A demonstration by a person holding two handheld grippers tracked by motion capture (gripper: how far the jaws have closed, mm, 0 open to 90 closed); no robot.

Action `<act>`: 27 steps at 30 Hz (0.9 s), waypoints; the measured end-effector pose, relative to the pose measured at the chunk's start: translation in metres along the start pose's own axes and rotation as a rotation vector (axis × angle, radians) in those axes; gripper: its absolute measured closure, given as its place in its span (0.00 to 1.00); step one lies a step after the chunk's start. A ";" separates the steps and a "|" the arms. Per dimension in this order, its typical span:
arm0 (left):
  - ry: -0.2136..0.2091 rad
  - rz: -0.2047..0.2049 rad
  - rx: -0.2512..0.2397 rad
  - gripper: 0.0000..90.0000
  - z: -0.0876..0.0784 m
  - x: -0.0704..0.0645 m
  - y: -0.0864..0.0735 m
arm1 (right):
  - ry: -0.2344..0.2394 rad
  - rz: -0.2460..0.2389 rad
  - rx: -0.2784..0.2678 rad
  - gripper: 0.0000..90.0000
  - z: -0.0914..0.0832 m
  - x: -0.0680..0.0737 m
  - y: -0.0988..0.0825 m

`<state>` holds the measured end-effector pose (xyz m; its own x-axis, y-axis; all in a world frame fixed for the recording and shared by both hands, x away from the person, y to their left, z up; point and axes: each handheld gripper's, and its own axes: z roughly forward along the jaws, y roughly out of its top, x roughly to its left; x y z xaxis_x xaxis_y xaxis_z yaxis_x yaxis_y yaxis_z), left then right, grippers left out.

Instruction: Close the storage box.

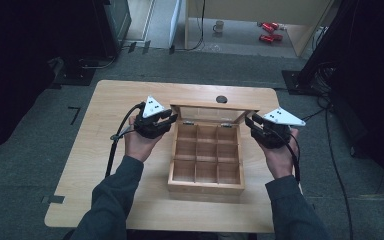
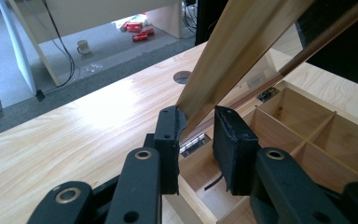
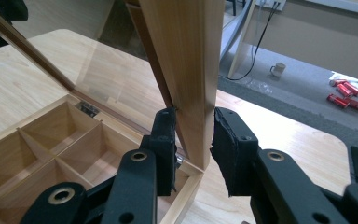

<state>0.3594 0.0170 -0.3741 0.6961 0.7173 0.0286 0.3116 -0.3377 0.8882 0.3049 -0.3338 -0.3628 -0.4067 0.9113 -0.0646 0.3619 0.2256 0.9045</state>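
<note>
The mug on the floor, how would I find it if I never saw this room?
Start at the wooden table holding the open compartment box, then look past the table's far edge to the grey floor. Under the pale desk stands the mug. It is small, light-coloured and upright, while the red cans nearby lie on their sides.

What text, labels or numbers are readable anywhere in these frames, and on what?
None readable.
Red cans on the floor: any print is too small and blurred.
Mug: no legible mark.
Wooden box, its lid and the table: plain wood, no labels.
</note>
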 end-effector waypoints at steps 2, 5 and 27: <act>0.001 0.003 0.002 0.80 -0.001 -0.001 0.000 | 0.002 0.000 -0.001 0.78 -0.001 0.000 -0.001; 0.004 0.014 0.005 0.80 -0.003 -0.002 0.000 | 0.005 0.001 -0.004 0.78 -0.003 0.002 -0.003; -0.013 0.019 -0.014 0.79 -0.017 -0.011 -0.006 | 0.019 -0.005 -0.008 0.78 -0.016 0.008 -0.010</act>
<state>0.3392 0.0210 -0.3719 0.7102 0.7029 0.0393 0.2892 -0.3422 0.8940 0.2847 -0.3341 -0.3658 -0.4247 0.9033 -0.0613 0.3532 0.2276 0.9074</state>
